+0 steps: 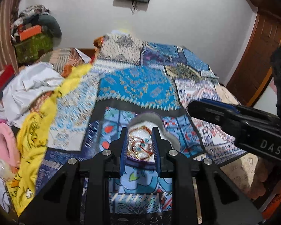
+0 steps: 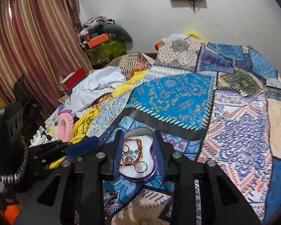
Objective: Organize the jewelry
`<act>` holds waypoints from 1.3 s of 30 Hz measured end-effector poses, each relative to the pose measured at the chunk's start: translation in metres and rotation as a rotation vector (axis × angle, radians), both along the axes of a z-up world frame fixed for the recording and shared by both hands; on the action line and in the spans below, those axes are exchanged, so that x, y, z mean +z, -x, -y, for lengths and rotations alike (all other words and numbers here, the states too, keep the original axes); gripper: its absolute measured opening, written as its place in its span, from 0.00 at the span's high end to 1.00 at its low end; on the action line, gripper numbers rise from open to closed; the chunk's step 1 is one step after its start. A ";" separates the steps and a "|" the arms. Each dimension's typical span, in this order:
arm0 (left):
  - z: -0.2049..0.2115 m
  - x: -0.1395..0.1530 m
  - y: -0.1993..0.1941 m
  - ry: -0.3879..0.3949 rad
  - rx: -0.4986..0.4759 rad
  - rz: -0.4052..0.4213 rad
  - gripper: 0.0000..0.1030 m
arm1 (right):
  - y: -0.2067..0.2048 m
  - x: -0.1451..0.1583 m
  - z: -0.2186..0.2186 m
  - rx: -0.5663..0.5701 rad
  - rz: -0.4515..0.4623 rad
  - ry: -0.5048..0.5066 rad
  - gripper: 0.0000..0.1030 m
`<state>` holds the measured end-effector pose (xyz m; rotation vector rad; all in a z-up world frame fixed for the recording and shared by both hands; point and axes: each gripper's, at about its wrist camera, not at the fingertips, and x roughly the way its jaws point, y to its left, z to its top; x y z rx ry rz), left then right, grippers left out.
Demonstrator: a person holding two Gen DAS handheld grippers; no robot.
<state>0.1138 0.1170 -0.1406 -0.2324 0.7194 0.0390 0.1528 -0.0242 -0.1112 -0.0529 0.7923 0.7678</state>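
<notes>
Heart-shaped jewelry box (image 2: 138,176), purple rim, white foam lining, sits lower centre of the right wrist view on the patchwork bedspread (image 2: 178,97). Inside: red-orange beaded cord bracelets (image 2: 134,146), blue beads, a crystal pendant, a metal key ring (image 2: 141,166). Right gripper (image 2: 138,155) fingers spread, ribbed blue pads either side of the box, released, gripping nothing. Left gripper (image 1: 140,146) also parted around the same box (image 1: 140,140) in the left wrist view, released. Crumpled white cloth (image 2: 97,86), yellow fabric (image 1: 33,140), pink fuzzy item (image 2: 65,127) left of frame. Striped curtain (image 2: 28,46) upper left.
</notes>
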 end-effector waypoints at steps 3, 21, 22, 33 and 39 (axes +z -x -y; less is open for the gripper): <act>-0.001 0.024 0.009 -0.027 0.026 0.054 0.77 | 0.010 0.018 0.010 -0.021 0.053 -0.009 0.72; 0.057 0.173 0.128 -0.238 0.059 0.538 0.46 | 0.136 0.155 0.082 -0.162 0.524 -0.243 0.55; 0.060 0.177 0.134 -0.245 0.063 0.556 0.43 | 0.139 0.158 0.082 -0.167 0.537 -0.246 0.50; 0.057 0.189 0.163 -0.237 0.121 0.610 0.00 | 0.157 0.161 0.089 -0.264 0.601 -0.257 0.03; 0.056 0.187 0.166 -0.234 0.133 0.608 0.00 | 0.159 0.158 0.084 -0.267 0.609 -0.226 0.02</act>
